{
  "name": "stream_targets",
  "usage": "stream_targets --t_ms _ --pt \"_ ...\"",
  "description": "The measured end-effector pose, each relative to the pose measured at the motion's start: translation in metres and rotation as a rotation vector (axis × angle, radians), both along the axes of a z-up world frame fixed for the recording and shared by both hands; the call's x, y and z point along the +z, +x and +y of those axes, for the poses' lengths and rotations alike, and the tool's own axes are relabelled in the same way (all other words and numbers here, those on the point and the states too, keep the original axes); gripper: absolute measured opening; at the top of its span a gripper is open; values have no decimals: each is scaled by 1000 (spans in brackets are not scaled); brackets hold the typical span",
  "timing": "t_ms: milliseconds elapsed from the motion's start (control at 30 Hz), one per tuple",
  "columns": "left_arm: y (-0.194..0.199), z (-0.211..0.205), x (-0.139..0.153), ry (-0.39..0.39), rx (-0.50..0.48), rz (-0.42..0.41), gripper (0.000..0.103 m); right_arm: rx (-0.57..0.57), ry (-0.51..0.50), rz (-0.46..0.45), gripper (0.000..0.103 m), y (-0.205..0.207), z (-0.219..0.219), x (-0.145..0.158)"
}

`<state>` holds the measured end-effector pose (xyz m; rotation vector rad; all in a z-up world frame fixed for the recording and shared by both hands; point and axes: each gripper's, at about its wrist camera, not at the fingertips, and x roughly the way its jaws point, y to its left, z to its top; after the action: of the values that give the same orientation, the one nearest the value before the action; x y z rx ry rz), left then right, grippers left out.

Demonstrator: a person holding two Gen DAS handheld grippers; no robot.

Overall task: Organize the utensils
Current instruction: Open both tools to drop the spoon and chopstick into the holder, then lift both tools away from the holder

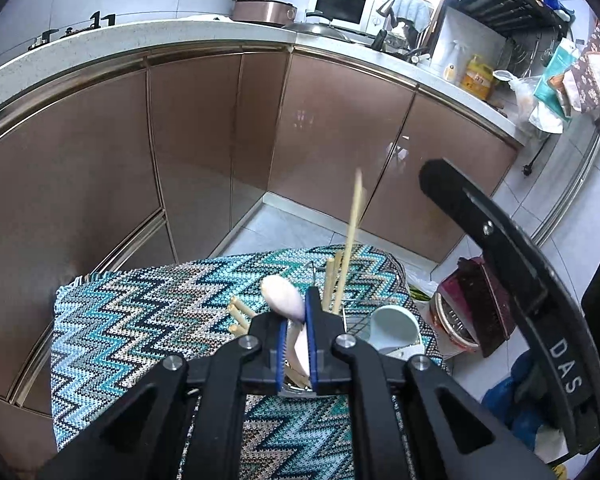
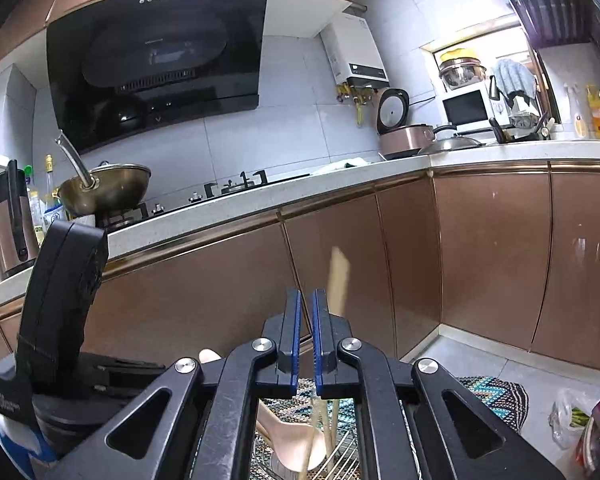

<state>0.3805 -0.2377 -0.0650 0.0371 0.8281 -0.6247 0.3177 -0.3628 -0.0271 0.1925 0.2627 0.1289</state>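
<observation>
The left gripper point(image 1: 297, 340) is clamped on a pale ceramic spoon point(image 1: 283, 295), its bowl sticking out beyond the blue pads and its handle running back between them. The right gripper point(image 2: 306, 344) is closed almost pad to pad; a chopstick point(image 2: 337, 286) rises just beside its right finger, and whether the pads actually pinch it cannot be told from either view.

Just below and beyond the left gripper, on the zigzag-patterned cloth point(image 1: 140, 320) that covers the tabletop, stands a wire utensil holder point(image 1: 346, 314) with several chopsticks point(image 1: 334, 280) upright in it. Loose chopsticks point(image 1: 240, 314) lie on the cloth to its left, and a white cup point(image 1: 392, 326) sits to its right.

The step in hand looks like dropping each utensil into the holder. To do it well, tip the spoon handle-down over a free part of the holder, clear of the standing chopsticks, and release only when the handle is inside. Lower the chopstick near-vertical so it does not catch the wire rim.

Behind are brown cabinet doors point(image 1: 204, 120).
</observation>
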Motion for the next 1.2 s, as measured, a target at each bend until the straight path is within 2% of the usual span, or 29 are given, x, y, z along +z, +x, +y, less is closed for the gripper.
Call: stream_targets --t_ms 333,400,433,467,567,833,900,967,1100,1200 --pt "-3 4 -5 8 9 -1 11 -8 0 -2 6 -14 -1 -2" --pt "-5 4 -4 4 2 1 13 -21 2 2 13 -22 -4 -3" --pt "-7 5 -3 1 -1 0 15 -32 -1 4 23 -25 -5 -4" --pt "-10 6 -1 -1 -1 -6 23 -46 -1 5 34 -31 -7 -4" --pt "-20 10 10 -17 6 -38 44 -77 2 9 44 -47 -12 -6" --pt "-61 37 46 -70 28 -107 47 -162 4 28 66 -95 -23 -3" --pt "-74 46 53 -77 41 -138 52 -183 9 23 71 -111 -24 1" --pt "-92 61 61 -88 69 -188 59 -204 -2 21 81 -126 -21 7" --pt "-125 90 69 -103 121 -265 62 -233 -42 10 92 -157 -8 16" --pt "-154 115 72 -106 171 -335 69 -257 -82 4 101 -182 6 22"
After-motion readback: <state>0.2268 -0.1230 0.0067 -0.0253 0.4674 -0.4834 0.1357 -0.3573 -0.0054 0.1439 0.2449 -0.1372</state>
